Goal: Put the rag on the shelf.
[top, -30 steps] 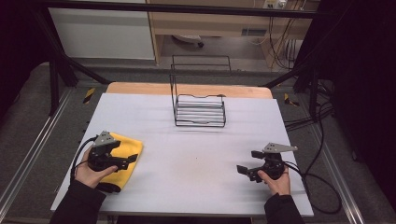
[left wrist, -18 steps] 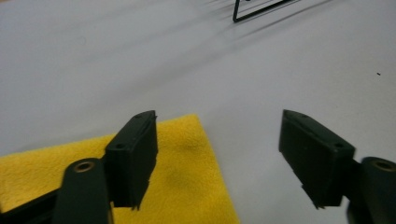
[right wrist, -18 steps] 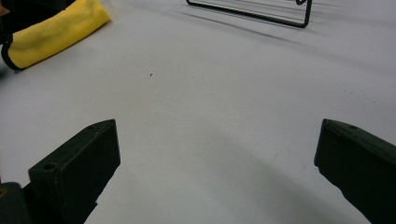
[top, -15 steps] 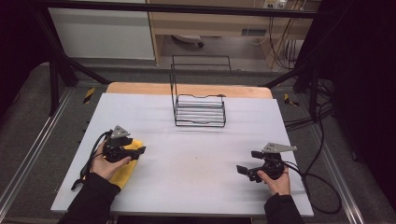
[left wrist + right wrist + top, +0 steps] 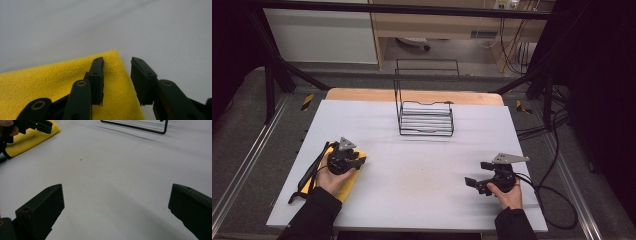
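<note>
The yellow cloth (image 5: pixel 346 180) lies at the near left of the white table (image 5: pixel 422 170), and in the high view most of it is covered by the left hand (image 5: pixel 328 179) and the left gripper (image 5: pixel 357 161) above it, so only a strip along its right edge and a sliver on its left show. Its far corner is clearer in the left gripper view: the cloth (image 5: pixel 50 82) runs off the left and bottom edges of that picture, so its full shape cannot be made out. There the left gripper (image 5: pixel 117 77) straddles the cloth's right edge near the corner, one jaw over the yellow fabric and the other over bare table just beside it. The jaws have just been closing and a gap remains between them; the pads do not press on the fabric, so the claw is not yet grasping it. Whether the tips touch the cloth cannot be told.

The right gripper (image 5: pixel 476 181) sits at the near right of the table, well apart from the cloth, its jaws spread wide over bare table in the right gripper view (image 5: pixel 116 207), released and holding nothing. That view cuts off both jaw bases.

A black wire rack (image 5: pixel 426 117) stands at the far middle of the table; the thin wires of its tall back are hard to pick out against the dark floor.
</note>
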Tool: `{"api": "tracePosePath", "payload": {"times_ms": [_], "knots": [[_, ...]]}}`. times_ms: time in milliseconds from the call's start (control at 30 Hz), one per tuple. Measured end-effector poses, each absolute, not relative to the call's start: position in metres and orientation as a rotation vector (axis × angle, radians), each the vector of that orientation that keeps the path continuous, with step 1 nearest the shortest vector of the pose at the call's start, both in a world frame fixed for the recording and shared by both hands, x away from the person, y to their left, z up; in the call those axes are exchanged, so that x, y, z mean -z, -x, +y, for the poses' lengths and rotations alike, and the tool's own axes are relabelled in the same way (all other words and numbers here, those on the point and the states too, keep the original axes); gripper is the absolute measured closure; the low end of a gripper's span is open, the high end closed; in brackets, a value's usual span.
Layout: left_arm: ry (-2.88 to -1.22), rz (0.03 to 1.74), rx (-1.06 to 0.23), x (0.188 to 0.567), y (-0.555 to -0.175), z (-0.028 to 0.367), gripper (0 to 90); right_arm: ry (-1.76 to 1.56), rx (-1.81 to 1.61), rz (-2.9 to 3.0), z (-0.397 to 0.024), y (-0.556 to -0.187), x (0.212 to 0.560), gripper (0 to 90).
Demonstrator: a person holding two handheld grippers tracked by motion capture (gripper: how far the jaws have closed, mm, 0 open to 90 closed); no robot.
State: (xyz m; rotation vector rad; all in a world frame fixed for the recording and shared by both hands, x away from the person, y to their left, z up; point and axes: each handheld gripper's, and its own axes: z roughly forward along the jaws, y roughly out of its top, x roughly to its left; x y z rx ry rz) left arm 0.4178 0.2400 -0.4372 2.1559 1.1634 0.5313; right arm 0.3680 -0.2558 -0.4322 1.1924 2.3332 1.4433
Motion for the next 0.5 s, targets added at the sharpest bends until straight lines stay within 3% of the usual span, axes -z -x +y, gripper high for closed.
{"api": "tracePosePath", "payload": {"times_ms": [367, 500], "knots": [[-2.146, 1.209, -0.527, 0.4407, -0.4218, 0.2365, 69.1, -1.189, -1.44, 2.336, -0.2555, -0.3682, 0.4321, 0.9], [-2.155, 1.22, -0.539, 0.4404, -0.4221, 0.2342, 76.5, -1.188, -1.438, 2.337, -0.2553, -0.3686, 0.4325, 0.9]]}}
